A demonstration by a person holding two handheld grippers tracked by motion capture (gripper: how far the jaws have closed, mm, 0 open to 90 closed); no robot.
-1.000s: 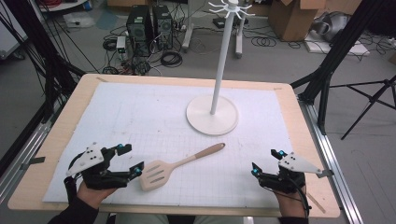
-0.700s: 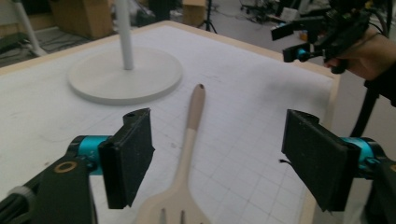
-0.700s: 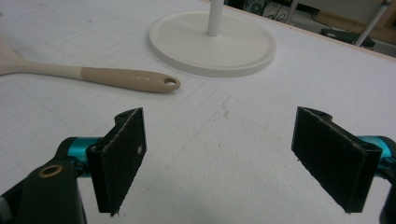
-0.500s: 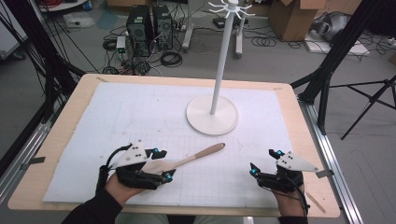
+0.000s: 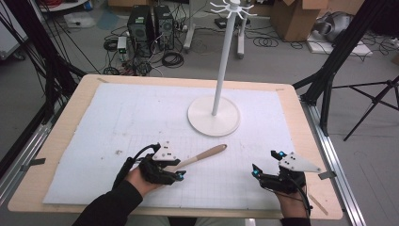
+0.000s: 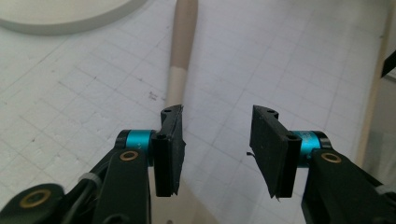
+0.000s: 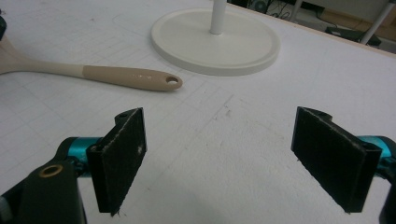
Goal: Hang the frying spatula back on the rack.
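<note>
Beige-handled spatula (image 5: 202, 156) lies lower centre of the high view on the desk (image 5: 84, 94); left hand-held gripper (image 5: 175, 175) has shifted in from lower left onto its blade end, jaws apart astride the neck. Grasp judged imminent; right hand-held gripper (image 5: 266, 162) stays at lower right, open, holding nothing.

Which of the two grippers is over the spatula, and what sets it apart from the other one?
The left gripper: its open jaws sit over the spatula, whose handle runs out past them. The right gripper, also open, has bare mat beneath it.
</note>
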